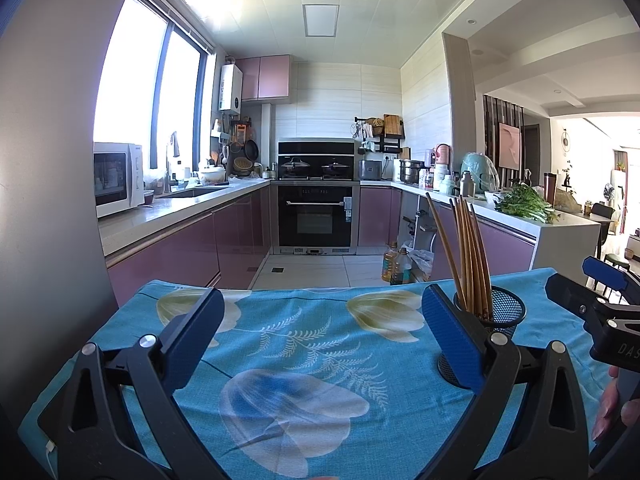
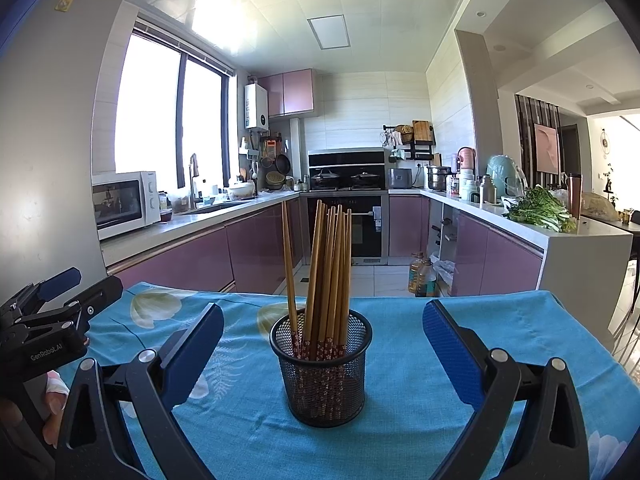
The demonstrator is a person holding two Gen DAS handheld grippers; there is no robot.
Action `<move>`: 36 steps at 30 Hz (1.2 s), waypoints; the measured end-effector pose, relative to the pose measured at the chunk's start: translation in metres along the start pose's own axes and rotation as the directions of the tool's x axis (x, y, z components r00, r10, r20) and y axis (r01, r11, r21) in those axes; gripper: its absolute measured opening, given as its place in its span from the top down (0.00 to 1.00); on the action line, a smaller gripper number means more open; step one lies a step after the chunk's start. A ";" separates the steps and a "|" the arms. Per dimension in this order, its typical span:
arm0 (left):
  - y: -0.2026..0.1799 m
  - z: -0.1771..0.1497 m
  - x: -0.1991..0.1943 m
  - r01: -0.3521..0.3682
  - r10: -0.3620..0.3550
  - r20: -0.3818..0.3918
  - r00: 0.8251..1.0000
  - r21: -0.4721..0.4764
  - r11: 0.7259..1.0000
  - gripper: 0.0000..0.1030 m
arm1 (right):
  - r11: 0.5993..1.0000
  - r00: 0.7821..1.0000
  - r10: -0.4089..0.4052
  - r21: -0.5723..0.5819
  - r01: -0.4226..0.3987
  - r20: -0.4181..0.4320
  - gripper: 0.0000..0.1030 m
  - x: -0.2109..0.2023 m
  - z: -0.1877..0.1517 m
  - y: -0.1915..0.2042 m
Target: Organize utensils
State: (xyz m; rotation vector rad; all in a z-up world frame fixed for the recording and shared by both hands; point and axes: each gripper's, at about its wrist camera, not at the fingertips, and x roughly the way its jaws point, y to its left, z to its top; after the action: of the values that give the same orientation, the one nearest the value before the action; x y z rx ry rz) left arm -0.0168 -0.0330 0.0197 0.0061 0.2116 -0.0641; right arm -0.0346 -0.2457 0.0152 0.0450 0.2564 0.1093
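Jaws wide, chopsticks [image 2: 324,276] in holder [image 2: 320,364] between

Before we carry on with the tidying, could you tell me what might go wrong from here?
The chopsticks stand tall and lean in the light mesh holder; a sideways nudge from the open right gripper could tip it. The holder rests on a loose tablecloth, which could slide. The left gripper hangs open close beside the holder, so the two could collide.

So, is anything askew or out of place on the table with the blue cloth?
Nothing is spilled or damaged. The mesh holder stands upright on the blue floral cloth, and the chopsticks are all inside it. Only one chopstick leans left, apart from the bunch. Both grippers are open and empty.
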 end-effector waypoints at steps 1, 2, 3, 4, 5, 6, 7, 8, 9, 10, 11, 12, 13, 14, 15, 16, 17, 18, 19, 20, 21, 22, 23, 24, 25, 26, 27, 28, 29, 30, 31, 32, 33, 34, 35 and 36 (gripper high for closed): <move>0.000 0.000 0.000 0.000 0.000 0.000 1.000 0.000 1.000 0.05 | 1.000 1.000 0.001 0.000 -0.001 0.001 0.06 0.000 0.000 0.000; 0.000 0.000 0.000 0.001 -0.001 -0.001 1.000 0.000 1.000 0.05 | 1.000 1.000 0.000 -0.001 0.000 -0.001 0.06 0.000 0.000 0.000; 0.000 0.000 0.000 0.000 0.000 0.000 1.000 0.000 1.000 0.05 | 1.000 1.000 -0.001 -0.001 0.001 -0.001 0.06 0.000 0.000 0.000; 0.000 0.000 0.000 0.000 0.000 0.000 1.000 0.000 1.000 0.05 | 1.000 1.000 0.000 0.000 0.000 0.000 0.06 0.000 0.000 0.000; 0.000 0.000 0.000 0.001 -0.001 -0.001 1.000 0.000 1.000 0.05 | 1.000 1.000 0.001 0.000 -0.001 0.000 0.06 0.000 0.000 0.000; 0.000 0.000 0.000 -0.001 0.001 0.000 1.000 0.000 1.000 0.05 | 1.000 1.000 0.000 -0.001 0.000 -0.001 0.06 0.000 0.000 0.000; 0.000 0.000 0.000 -0.001 0.001 0.000 1.000 0.001 1.000 0.05 | 1.000 1.000 0.000 -0.001 0.000 -0.001 0.06 0.000 0.000 0.000; 0.000 0.000 0.000 0.001 -0.001 -0.001 1.000 0.000 1.000 0.05 | 1.000 1.000 0.001 0.001 -0.001 0.000 0.06 0.000 0.000 0.000; 0.000 0.000 0.000 0.000 0.000 0.000 1.000 0.001 1.000 0.05 | 1.000 1.000 0.001 0.001 -0.001 -0.001 0.06 0.000 0.000 0.000; 0.000 0.000 0.000 -0.001 0.001 0.000 1.000 0.001 1.000 0.05 | 1.000 1.000 0.000 0.001 0.000 -0.001 0.06 0.000 0.000 0.000; 0.000 0.000 0.000 0.001 -0.001 0.000 1.000 0.000 1.000 0.05 | 1.000 1.000 0.000 0.000 0.000 0.001 0.06 0.000 0.000 0.000; 0.000 0.000 0.000 0.000 0.000 0.000 1.000 0.000 1.000 0.05 | 1.000 1.000 0.000 0.001 0.000 0.002 0.06 0.000 0.000 0.000; 0.000 0.000 0.000 -0.001 0.001 0.001 1.000 0.001 1.000 0.05 | 1.000 1.000 0.001 0.001 -0.001 0.001 0.06 0.000 0.000 0.000; 0.000 0.000 0.000 0.000 0.000 0.001 1.000 0.000 1.000 0.05 | 1.000 1.000 0.001 0.000 -0.001 0.000 0.06 0.000 0.000 0.000; 0.000 0.000 0.000 0.001 -0.001 0.000 1.000 0.000 1.000 0.05 | 1.000 1.000 0.000 0.000 0.000 0.001 0.06 0.000 0.000 0.000; 0.000 0.000 0.000 0.000 0.000 0.000 1.000 0.000 1.000 0.05 | 1.000 1.000 0.001 0.000 -0.001 0.000 0.06 0.000 0.000 0.000; 0.000 0.000 0.000 -0.001 0.001 0.000 1.000 0.000 1.000 0.05 | 1.000 1.000 0.000 0.000 0.000 0.000 0.06 0.000 0.000 0.000; 0.000 0.000 0.000 0.001 -0.001 0.000 1.000 0.000 1.000 0.05 | 1.000 1.000 0.000 0.000 0.000 0.000 0.06 -0.001 0.000 0.000; 0.000 0.000 0.000 0.000 0.000 0.000 1.000 0.000 1.000 0.05 | 1.000 1.000 -0.001 0.001 0.001 0.000 0.06 -0.001 0.000 0.000; 0.000 0.000 0.000 -0.001 0.001 0.001 1.000 0.001 1.000 0.05 | 1.000 1.000 0.001 0.002 -0.001 -0.001 0.06 0.000 0.000 0.000; 0.000 0.000 0.000 0.000 0.000 0.000 1.000 0.001 1.000 0.05 | 1.000 1.000 0.001 0.003 -0.001 -0.001 0.06 -0.001 0.000 0.000; 0.000 0.000 0.000 0.001 -0.001 0.000 1.000 0.000 1.000 0.05 | 1.000 1.000 0.000 0.003 0.000 0.000 0.06 -0.001 0.000 0.001; 0.000 -0.001 0.000 0.001 -0.001 0.000 1.000 -0.001 1.000 0.05 | 1.000 1.000 0.000 0.002 0.000 0.000 0.06 -0.001 0.000 0.000; 0.000 -0.001 0.000 -0.001 0.001 0.000 1.000 0.000 1.000 0.05 | 1.000 1.000 0.000 0.002 0.000 0.001 0.06 -0.001 0.000 0.001; 0.000 0.000 0.000 0.000 0.000 0.000 1.000 0.001 1.000 0.05 | 1.000 1.000 -0.001 0.002 0.001 0.001 0.06 -0.001 0.000 0.001; 0.000 0.000 0.000 0.000 0.000 0.000 1.000 0.000 1.000 0.05 | 1.000 1.000 -0.002 0.003 0.002 0.000 0.06 -0.001 0.000 0.001; 0.000 -0.001 0.000 0.000 0.000 0.000 1.000 0.000 1.000 0.05 | 1.000 1.000 -0.001 0.003 0.001 0.001 0.06 -0.001 0.000 0.001; 0.000 0.000 0.000 0.001 -0.001 0.001 1.000 0.000 1.000 0.05 | 1.000 1.000 -0.001 0.003 0.001 0.001 0.06 -0.001 0.000 0.001; 0.000 -0.001 0.000 0.001 -0.001 0.001 1.000 0.001 1.000 0.05 | 1.000 1.000 -0.002 0.004 0.002 0.002 0.06 -0.001 0.000 0.001; 0.000 -0.001 0.000 0.000 0.000 0.000 1.000 0.001 1.000 0.05 | 1.000 1.000 -0.001 0.004 0.001 0.000 0.06 -0.001 0.000 0.001; 0.000 -0.001 0.000 0.000 0.000 0.000 1.000 0.000 1.000 0.05 | 1.000 1.000 -0.001 0.003 0.001 0.001 0.06 -0.001 0.000 0.001; 0.000 -0.001 0.000 0.001 -0.001 0.000 1.000 0.000 1.000 0.05 | 1.000 1.000 -0.002 0.003 0.002 0.002 0.06 -0.001 0.000 0.001; 0.000 -0.001 0.000 -0.001 0.001 0.000 1.000 0.001 1.000 0.05 | 1.000 1.000 -0.002 0.002 0.002 0.002 0.06 -0.001 0.000 0.001; 0.000 -0.001 0.000 0.000 0.000 0.000 1.000 0.000 1.000 0.05 | 1.000 1.000 -0.003 0.002 0.003 0.001 0.06 -0.001 0.000 0.002; 0.000 -0.001 0.000 0.001 -0.001 0.000 1.000 0.000 1.000 0.05 | 1.000 1.000 -0.004 0.002 0.004 0.002 0.06 -0.001 0.000 0.002; -0.001 0.000 0.000 0.000 0.000 0.001 1.000 -0.001 1.000 0.05 | 1.000 1.000 -0.004 0.003 0.004 0.002 0.06 -0.001 0.000 0.002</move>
State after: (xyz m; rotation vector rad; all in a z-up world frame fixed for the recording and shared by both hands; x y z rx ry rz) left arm -0.0174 -0.0335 0.0194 0.0052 0.2102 -0.0644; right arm -0.0358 -0.2439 0.0152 0.0473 0.2544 0.1046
